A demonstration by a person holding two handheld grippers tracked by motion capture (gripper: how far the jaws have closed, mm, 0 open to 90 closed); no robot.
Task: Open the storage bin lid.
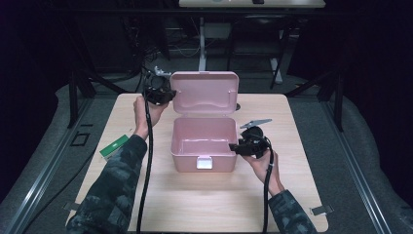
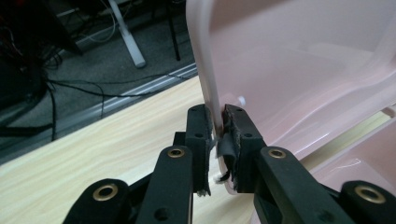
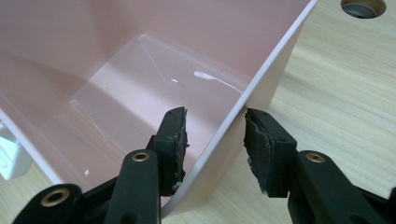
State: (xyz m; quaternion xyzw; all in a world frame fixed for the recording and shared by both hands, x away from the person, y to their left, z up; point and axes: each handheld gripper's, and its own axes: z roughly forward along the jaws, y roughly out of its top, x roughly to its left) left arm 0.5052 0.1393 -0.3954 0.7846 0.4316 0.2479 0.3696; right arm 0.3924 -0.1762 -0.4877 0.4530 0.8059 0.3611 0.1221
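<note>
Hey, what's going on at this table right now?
A person is working on a pink plastic box with a gripper in each hand. The left gripper is pinched on the edge of the raised lid, holding it upright. The right gripper straddles the box's right wall, one jaw inside and one outside, with its pads not visibly pressing on it. The box looks empty, and it sits on a light wooden table.

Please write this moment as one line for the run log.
left tongs: shut on lid edge | right tongs: astride pink box wall, not pressing | lid: up
</note>
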